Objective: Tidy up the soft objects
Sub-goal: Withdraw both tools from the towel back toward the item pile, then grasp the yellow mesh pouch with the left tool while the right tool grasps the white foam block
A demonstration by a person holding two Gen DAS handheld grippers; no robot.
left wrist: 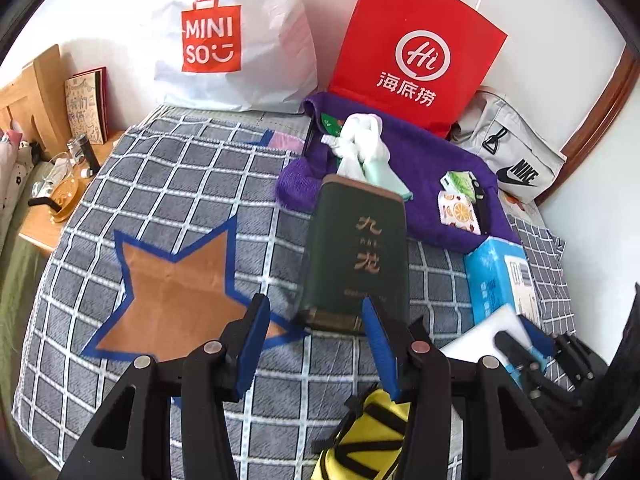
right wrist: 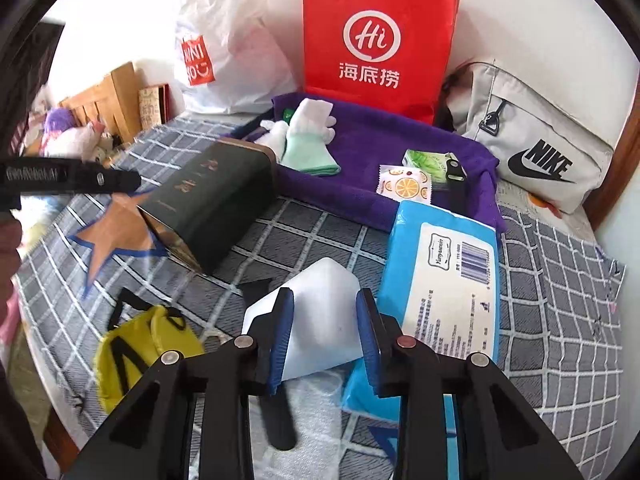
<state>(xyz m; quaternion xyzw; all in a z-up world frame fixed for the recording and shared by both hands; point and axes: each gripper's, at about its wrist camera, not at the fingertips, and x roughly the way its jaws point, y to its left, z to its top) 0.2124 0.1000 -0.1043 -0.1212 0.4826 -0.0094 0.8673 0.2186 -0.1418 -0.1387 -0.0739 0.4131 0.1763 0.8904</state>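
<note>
Right hand-held gripper [right wrist: 325,334] seemingly clamping white block [right wrist: 320,312]; left hand-held gripper [left wrist: 314,340] agape beside green box [left wrist: 356,252].

Count of items on the bed [right wrist: 560,280], by kind:
- Shopping bags: 2, one white MINISO bag [left wrist: 236,40] and one red paper bag [right wrist: 376,36].
- Grey Nike bag [right wrist: 536,140]: 1.
- Purple towel [right wrist: 380,176]: 1.
- Dark green box [right wrist: 216,200]: 1.
- Blue wipes pack [right wrist: 448,280]: 1.
- White sponge block [right wrist: 324,312]: 1.
- Yellow-and-black pouch [right wrist: 140,348]: 1.
- Small printed sachets [right wrist: 406,184] on the towel: 2 visible.
- White and mint socks [right wrist: 308,140]: number cannot be told, bunched.
- Orange star patches [left wrist: 176,292] on the cover: 1 whole one visible.
</note>
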